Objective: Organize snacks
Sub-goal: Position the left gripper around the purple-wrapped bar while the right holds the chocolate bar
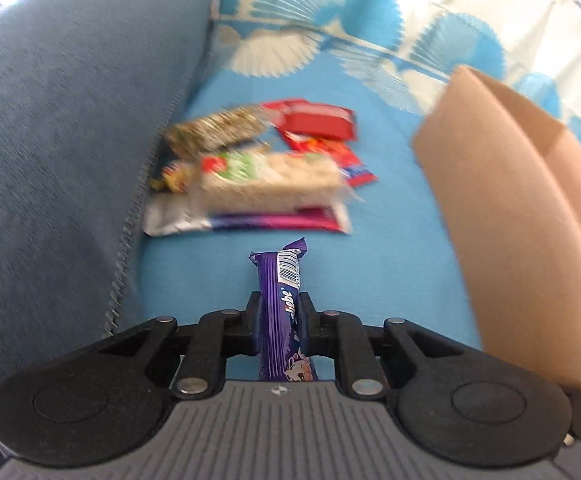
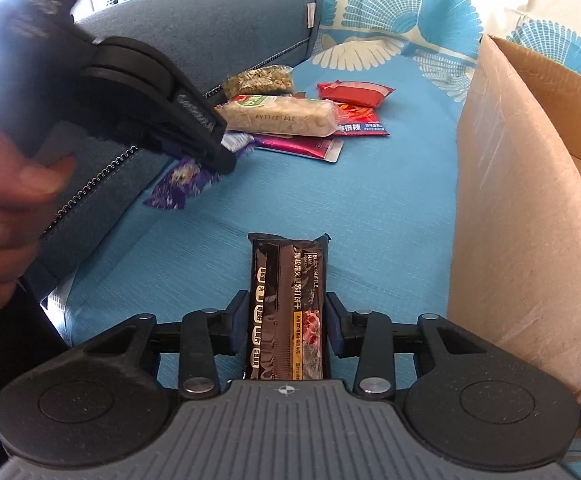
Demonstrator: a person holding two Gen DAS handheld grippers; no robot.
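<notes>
The left gripper (image 1: 280, 306) is clenched on a purple snack bar (image 1: 280, 280), held above the blue cloth (image 1: 390, 260) left of the cardboard box (image 1: 510, 200). The right gripper (image 2: 286, 316) grasps a dark biscuit pack (image 2: 286, 300), also left of the box. The remaining snack pile (image 2: 290, 116) lies beyond on the cloth, left of the box.

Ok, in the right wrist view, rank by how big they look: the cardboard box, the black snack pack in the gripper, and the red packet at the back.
1. cardboard box
2. black snack pack, though it looks bigger for sitting close to the camera
3. red packet, farthest away, so its true size is unsure
</notes>
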